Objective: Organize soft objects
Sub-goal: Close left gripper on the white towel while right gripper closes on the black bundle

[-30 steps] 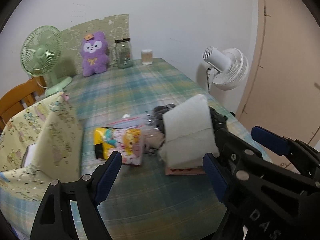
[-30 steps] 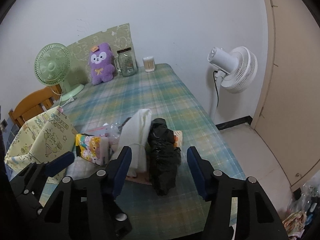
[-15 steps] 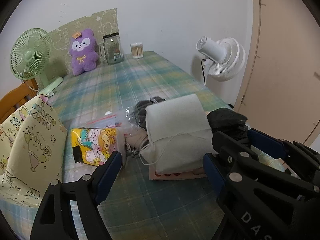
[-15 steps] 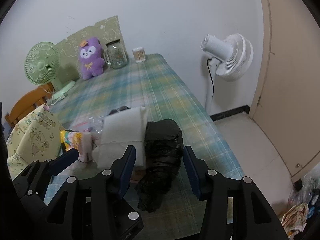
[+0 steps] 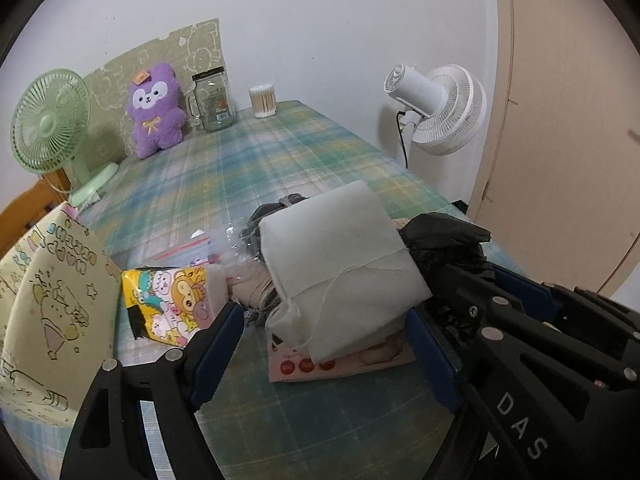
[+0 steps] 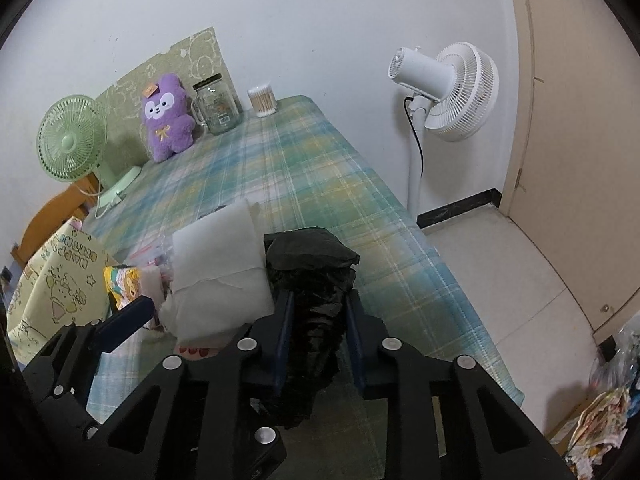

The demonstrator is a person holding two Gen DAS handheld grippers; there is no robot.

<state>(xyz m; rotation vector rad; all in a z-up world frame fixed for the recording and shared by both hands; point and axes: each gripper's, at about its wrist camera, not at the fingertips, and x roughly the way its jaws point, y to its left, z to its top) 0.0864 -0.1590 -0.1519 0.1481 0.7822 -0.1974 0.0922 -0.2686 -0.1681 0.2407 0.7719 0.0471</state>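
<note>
Right claw (image 6: 318, 334), lower centre of the right wrist view, is closing with the crumpled black plastic bundle (image 6: 310, 276) between its blue pads, which press its sides. Left claw (image 5: 326, 354) stands wide and empty, low in the left wrist view, just short of the white folded cloth pack (image 5: 340, 260). That pack lies mid-frame on the plaid-covered bench (image 5: 256, 168), touching the black bundle on its right; a yellow cartoon-print pack (image 5: 170, 302) sits to its left.
</note>
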